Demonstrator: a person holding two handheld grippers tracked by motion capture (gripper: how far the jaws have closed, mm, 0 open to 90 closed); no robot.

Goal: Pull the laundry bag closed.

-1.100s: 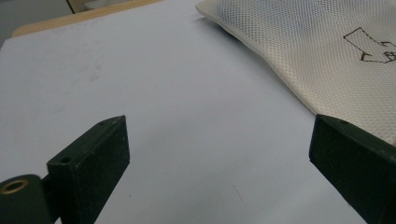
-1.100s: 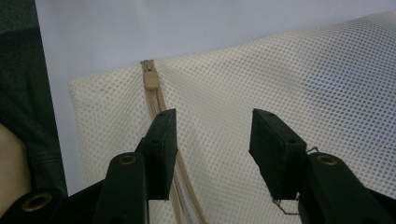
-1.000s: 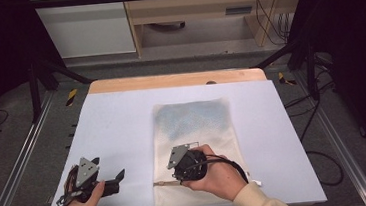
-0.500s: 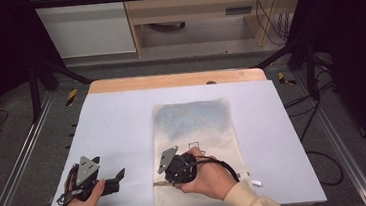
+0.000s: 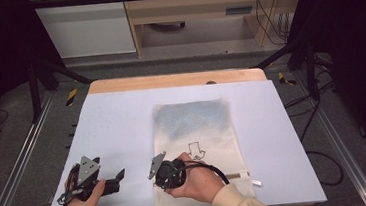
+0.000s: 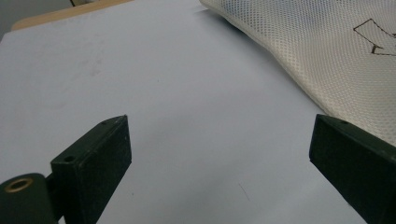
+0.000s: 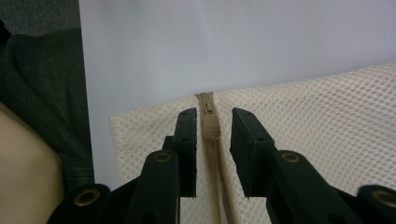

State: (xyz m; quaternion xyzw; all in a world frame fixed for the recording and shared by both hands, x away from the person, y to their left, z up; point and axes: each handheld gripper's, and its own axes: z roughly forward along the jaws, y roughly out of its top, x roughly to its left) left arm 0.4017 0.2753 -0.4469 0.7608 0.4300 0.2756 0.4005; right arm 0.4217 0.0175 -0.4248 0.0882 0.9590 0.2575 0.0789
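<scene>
With my right gripper (image 7: 208, 154), jaws just narrowed, straddling but not yet pinching the tan zipper pull (image 7: 211, 126) at the cream mesh laundry bag's (image 5: 195, 147) near-left corner, unzipping hasn't begun.

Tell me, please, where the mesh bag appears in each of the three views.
High view: mesh bag lies mid-table, right of centre.
Left gripper view: its edge fills the upper right corner.
Right gripper view: its zipped end spans the lower frame, zipper pull between the fingers.
Shared landmark: the pale blue table.
</scene>
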